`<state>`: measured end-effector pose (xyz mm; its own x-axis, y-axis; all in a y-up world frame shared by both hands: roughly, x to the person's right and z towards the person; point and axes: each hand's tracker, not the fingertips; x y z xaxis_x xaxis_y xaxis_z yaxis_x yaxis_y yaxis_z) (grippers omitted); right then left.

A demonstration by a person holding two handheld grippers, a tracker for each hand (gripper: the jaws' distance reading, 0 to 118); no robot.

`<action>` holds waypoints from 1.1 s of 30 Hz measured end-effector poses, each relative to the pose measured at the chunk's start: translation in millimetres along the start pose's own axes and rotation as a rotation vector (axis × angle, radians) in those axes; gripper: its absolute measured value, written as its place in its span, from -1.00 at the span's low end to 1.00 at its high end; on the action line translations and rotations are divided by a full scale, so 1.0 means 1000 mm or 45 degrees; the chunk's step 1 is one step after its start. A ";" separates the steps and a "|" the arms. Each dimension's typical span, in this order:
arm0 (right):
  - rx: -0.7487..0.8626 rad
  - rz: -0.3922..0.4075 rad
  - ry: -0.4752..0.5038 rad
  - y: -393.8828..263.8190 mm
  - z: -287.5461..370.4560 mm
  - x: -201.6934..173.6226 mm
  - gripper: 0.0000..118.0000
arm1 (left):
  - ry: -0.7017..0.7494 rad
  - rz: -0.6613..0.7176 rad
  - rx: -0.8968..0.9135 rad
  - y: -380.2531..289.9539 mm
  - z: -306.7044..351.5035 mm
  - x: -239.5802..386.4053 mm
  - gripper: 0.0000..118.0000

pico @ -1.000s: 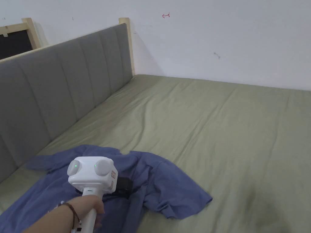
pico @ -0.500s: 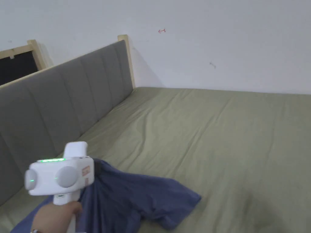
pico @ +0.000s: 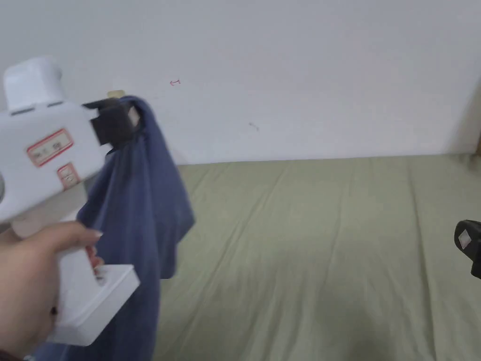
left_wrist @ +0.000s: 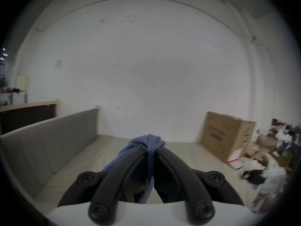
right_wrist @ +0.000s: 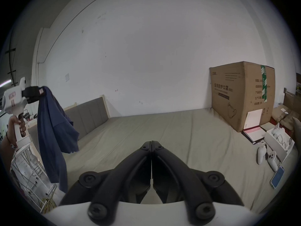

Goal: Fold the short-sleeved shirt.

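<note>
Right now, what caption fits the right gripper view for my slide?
Left gripper holds the blue shirt above the bed; right gripper shut.

Bed sheet (pico: 305, 244), olive green, creased, spread over the mattress. Grey padded headboard (right_wrist: 88, 113) with pale wood post along the left side. White wall (pico: 291, 70) behind, small red mark (pico: 174, 82) on it. Large cardboard box (right_wrist: 241, 95) stands at the far right corner of the bed. Near it, on the sheet: two white controllers (right_wrist: 267, 157), a phone (right_wrist: 277, 179), an open white box (right_wrist: 276, 141).
</note>
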<state>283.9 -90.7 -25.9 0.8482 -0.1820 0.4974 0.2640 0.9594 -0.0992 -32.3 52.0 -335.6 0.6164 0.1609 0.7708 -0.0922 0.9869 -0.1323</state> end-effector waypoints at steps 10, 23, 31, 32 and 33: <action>0.091 -0.103 -0.071 0.007 0.035 0.050 -1.00 | -0.428 0.049 -0.343 -0.058 -0.100 0.148 -0.94; -0.125 -0.182 -0.123 -0.039 0.024 0.093 -1.00 | -0.193 0.459 -1.696 -0.352 -0.199 0.168 -0.94; -0.192 -0.193 -0.109 -0.048 0.010 0.092 -1.00 | -0.158 0.546 -1.546 -0.300 -0.193 0.146 0.96; -0.192 -0.190 -0.110 -0.047 0.010 0.089 -1.00 | -0.161 0.512 -1.553 -0.288 -0.190 0.142 0.96; -0.193 -0.188 -0.108 -0.045 0.009 0.088 -1.00 | -0.167 0.521 -1.509 -0.275 -0.185 0.139 0.96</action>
<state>342.5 -147.9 30.0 0.7554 -0.2930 0.5861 0.4538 0.8792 -0.1454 223.1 -198.9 -307.5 0.6201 0.5191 0.5883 0.5411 0.2601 -0.7998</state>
